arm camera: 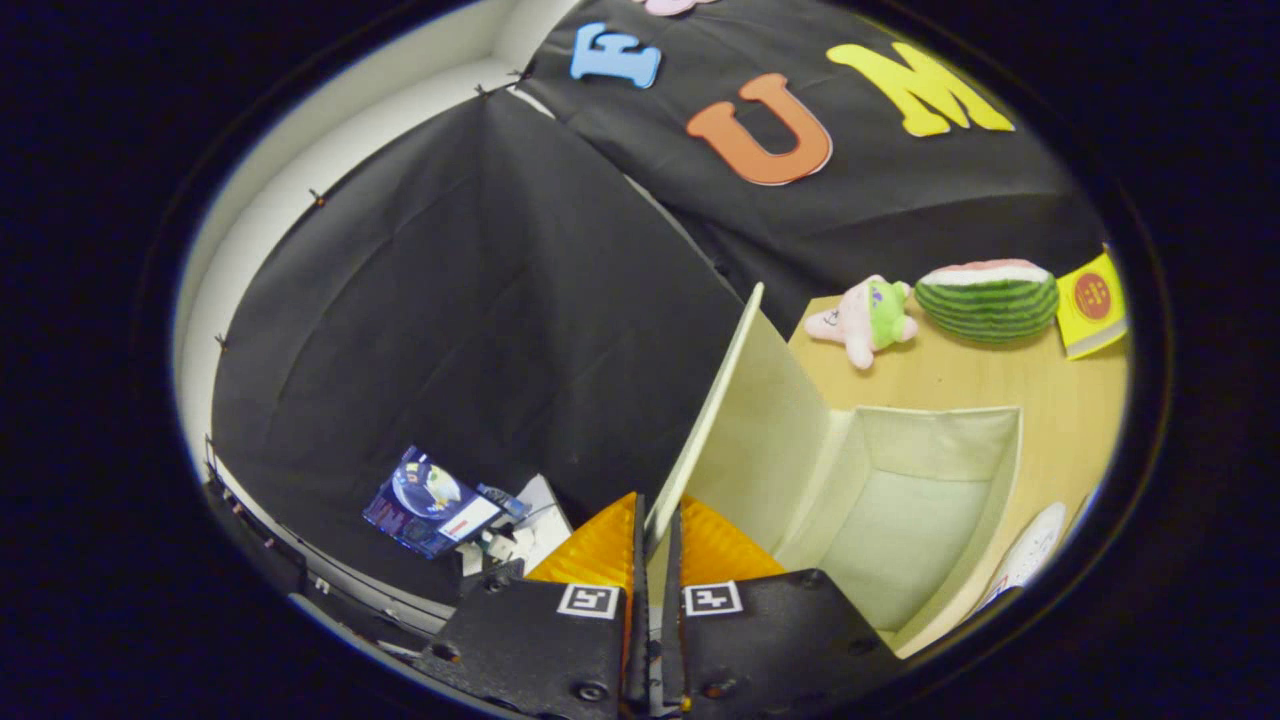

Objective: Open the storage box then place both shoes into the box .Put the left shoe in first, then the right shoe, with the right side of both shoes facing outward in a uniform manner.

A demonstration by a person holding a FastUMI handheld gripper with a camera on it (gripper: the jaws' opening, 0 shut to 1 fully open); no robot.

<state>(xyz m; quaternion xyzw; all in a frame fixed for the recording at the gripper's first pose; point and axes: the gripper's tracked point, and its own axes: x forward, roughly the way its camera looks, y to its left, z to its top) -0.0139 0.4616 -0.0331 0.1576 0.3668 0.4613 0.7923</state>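
I am clamping the jaws on the lid (735, 420), swinging it toward 10 o'clock; keeping grip firm until box (940, 440) gapes fully.

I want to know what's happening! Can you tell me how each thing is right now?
Box: open, nothing inside.
Lid: lifted up on its edge.
Hand-held gripper: shut on the lid.
Shoe: on the table, beside the box.
Star toy: lying on the table.
Watermelon toy: resting on the table.

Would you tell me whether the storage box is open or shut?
Open: the claw pinches the raised lid, baring the storage box's empty interior.
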